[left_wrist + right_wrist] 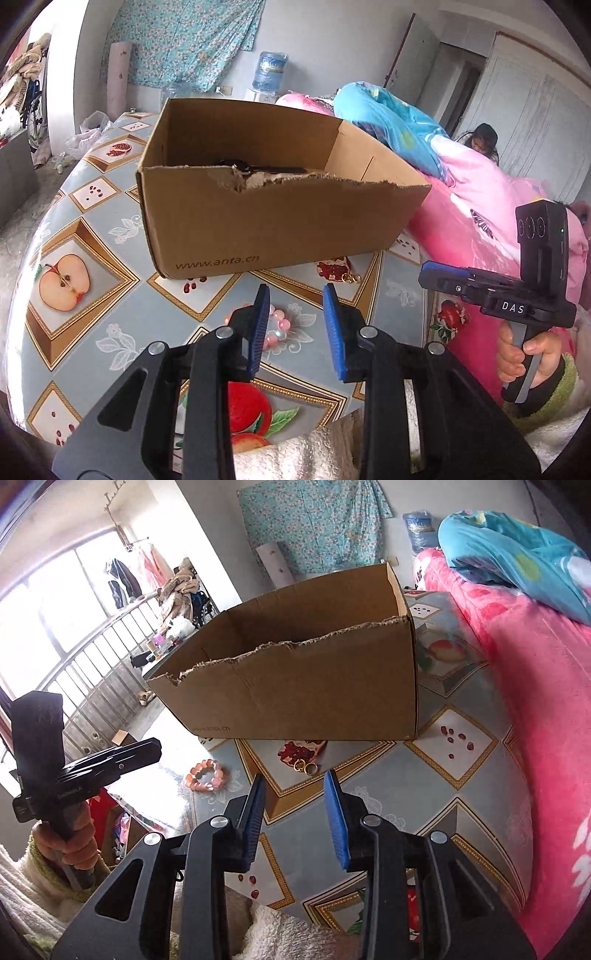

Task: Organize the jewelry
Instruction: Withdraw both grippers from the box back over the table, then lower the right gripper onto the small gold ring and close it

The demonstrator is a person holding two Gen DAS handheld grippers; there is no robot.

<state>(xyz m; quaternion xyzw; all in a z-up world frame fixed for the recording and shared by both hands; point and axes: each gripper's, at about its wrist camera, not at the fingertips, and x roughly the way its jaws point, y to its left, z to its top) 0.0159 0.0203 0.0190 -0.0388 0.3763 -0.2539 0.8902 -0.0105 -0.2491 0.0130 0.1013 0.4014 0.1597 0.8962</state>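
A pink bead bracelet [277,325] [207,774] lies on the fruit-patterned tablecloth [92,229], just in front of the cardboard box [280,210] [303,686]. Two gold rings [349,277] [305,766] sit close to the box's front wall. My left gripper [296,291] hovers open over the bracelet, its blue pads apart and not touching it. My right gripper [296,775] is also open and empty, pointing at the rings from a little nearer. Each gripper shows in the other's view, the right gripper [430,271] and the left gripper [157,749]. Something dark [236,162] lies inside the box.
A pink blanket [472,221] [535,720] and a blue quilt [388,122] are piled along the table's right side. A person [484,138] is behind the blanket. A railing [92,672] and cluttered floor lie beyond the table's left edge. White fleece sleeves [22,886] hold the handles.
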